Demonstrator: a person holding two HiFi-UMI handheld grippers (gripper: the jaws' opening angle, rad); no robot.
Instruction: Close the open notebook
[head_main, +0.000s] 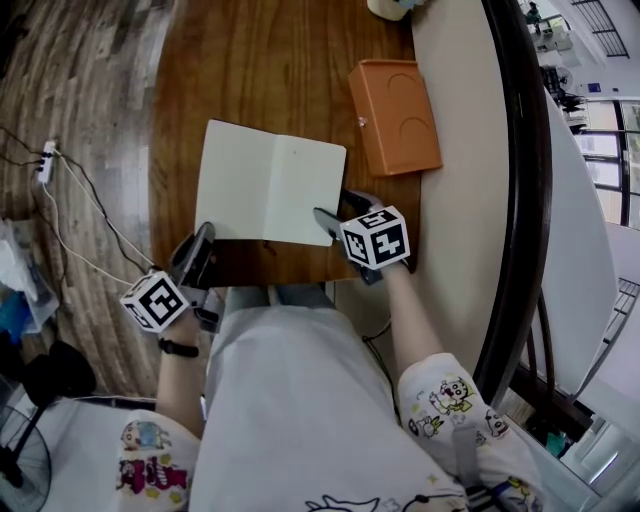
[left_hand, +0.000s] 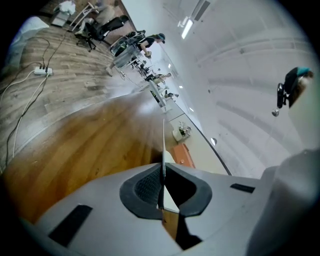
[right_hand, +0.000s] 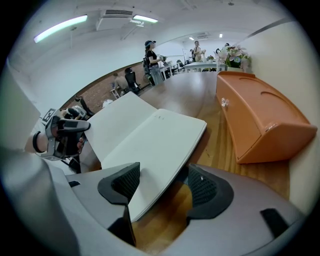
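**Left claw pinched on the open notebook's edge, right claw wide at its near corner**

The left claw (left_hand: 163, 175) is closed tight on a thin sheet at the near left corner of the notebook (head_main: 270, 180). The sheet shows edge-on between the pads, and I cannot tell whether it is a single page or the cover. The right claw (right_hand: 165, 186) stands wide, its jaws astride the notebook's near right corner. One pad overlaps the page's edge and the other stands apart from it over bare wood. Each claw carries a marker cube (head_main: 377, 238) printed with black-and-white square code patterns.

The notebook lies open on the brown tabletop (head_main: 250, 70), its cream pages facing up. A tiny mark near the top of its right page is too small to read. Its spine runs away from the person and leans slightly right at the far end. Each page's long side points that same way, and the spread's width runs left to right.

Just beyond the notebook's far right corner sits an orange box (head_main: 395, 115), near it but not touching, with two round recesses in its top. Well to the notebook's left, off the tabletop, a white power strip (head_main: 45, 160) and its cables lie on the wooden floor (head_main: 80, 60). On the notebook's near side, the person's sleeves (head_main: 150, 455) bear cartoon prints whose lettering is too small to read.
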